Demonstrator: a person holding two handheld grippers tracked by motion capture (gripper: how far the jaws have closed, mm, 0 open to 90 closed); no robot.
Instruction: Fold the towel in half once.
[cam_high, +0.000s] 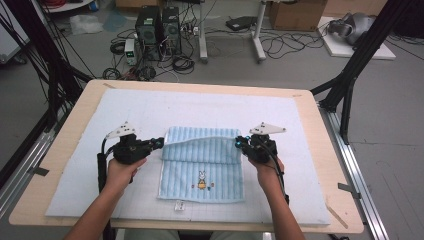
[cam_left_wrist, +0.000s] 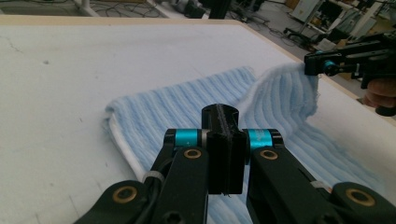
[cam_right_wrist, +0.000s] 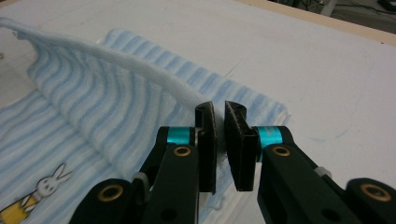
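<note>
Striped blue towel (cam_high: 202, 167) lies mid-desk (cam_high: 65, 150) — far edge lifted, its fold line running left-right, pinched at each end by left tool (cam_high: 161, 142) and right tool (cam_high: 238, 143).

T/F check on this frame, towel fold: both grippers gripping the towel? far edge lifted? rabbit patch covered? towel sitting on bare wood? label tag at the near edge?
1. Both grippers are clamped on the light blue striped terry towel. True: left gripper and right gripper each pinch a far corner.
2. The towel's far edge is lifted off the table. True.
3. The embroidered rabbit patch is covered by the fold. False: it lies in plain sight.
4. The towel lies on bare wood. False: it lies on a pale blue foam mat over the wooden table.
5. A small white label tag sticks out at the near edge. True.
</note>
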